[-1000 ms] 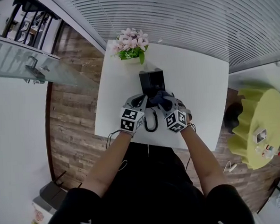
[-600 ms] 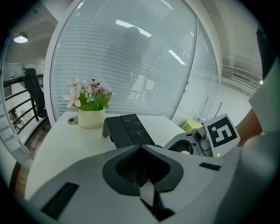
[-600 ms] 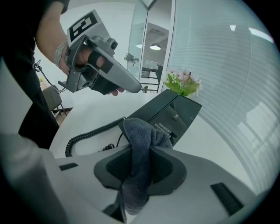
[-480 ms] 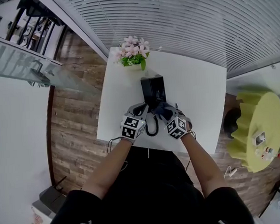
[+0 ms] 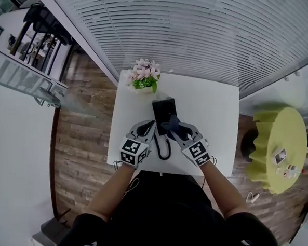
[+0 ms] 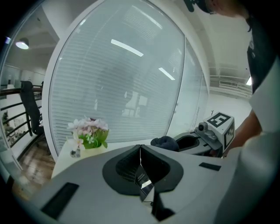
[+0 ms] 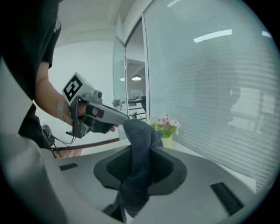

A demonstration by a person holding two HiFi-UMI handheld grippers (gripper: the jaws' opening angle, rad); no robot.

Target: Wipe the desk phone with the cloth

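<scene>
In the head view a black desk phone (image 5: 164,109) stands in the middle of a white table (image 5: 210,111), with its black cord loop (image 5: 163,147) toward me. My right gripper (image 5: 175,128) is shut on a dark blue cloth (image 5: 172,125) at the phone's near end; the cloth (image 7: 140,159) hangs bunched between its jaws. My left gripper (image 5: 148,128) sits just left of the phone's near end, its jaws (image 6: 140,151) shut with nothing held. The phone is hidden in both gripper views. Each gripper view shows the other gripper: the right gripper (image 6: 205,139) and the left gripper (image 7: 94,116).
A pot of pink flowers (image 5: 144,76) stands at the table's far left corner, behind the phone. A yellow round table (image 5: 279,143) is off to the right. Window blinds (image 5: 190,34) run along the far side; wooden floor (image 5: 82,134) lies to the left.
The head camera has shifted, so the table sits lower left in view. Both grippers stay at the phone's near end, and the left one has drawn slightly away to the left.
</scene>
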